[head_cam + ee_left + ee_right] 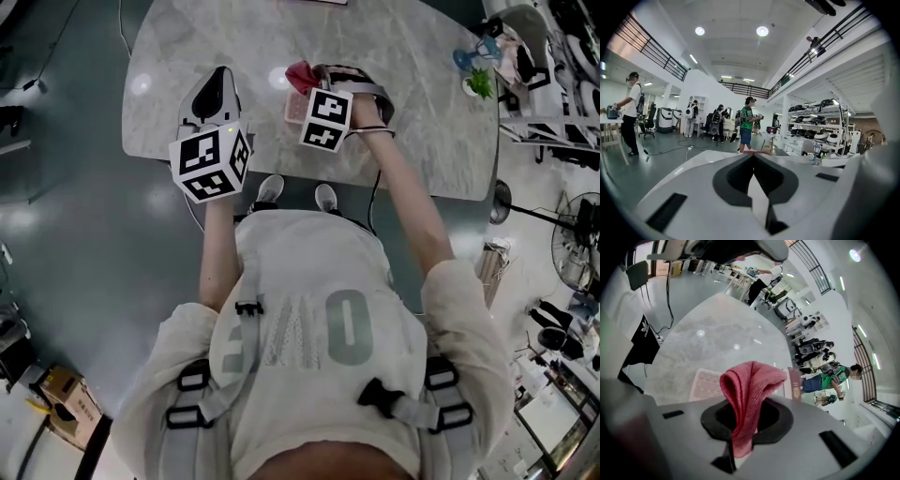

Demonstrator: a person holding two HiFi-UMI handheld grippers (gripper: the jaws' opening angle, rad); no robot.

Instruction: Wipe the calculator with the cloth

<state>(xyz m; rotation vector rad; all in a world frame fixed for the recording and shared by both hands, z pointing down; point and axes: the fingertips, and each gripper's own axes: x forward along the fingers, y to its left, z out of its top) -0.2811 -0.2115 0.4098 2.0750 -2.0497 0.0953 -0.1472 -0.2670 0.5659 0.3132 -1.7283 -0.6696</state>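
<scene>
My right gripper [743,427] is shut on a pink-red cloth [747,394], which stands bunched up out of the jaws. In the head view the cloth [300,75] pokes out beyond the right gripper [314,86], above the table. A pale pink calculator [705,383] lies flat on the marble table just beyond and under the cloth; the head view shows the calculator [294,109] beside the right marker cube. My left gripper [208,94] is held over the table's left part, jaws shut with nothing between them. In its own view the left gripper [753,168] points out across the room.
The grey marble table [412,141] has a rounded near edge. A small green plant [479,82] and a blue item [463,59] stand at its far right. A dark red booklet [793,383] lies beside the calculator. Several people [746,123] stand farther off in the room.
</scene>
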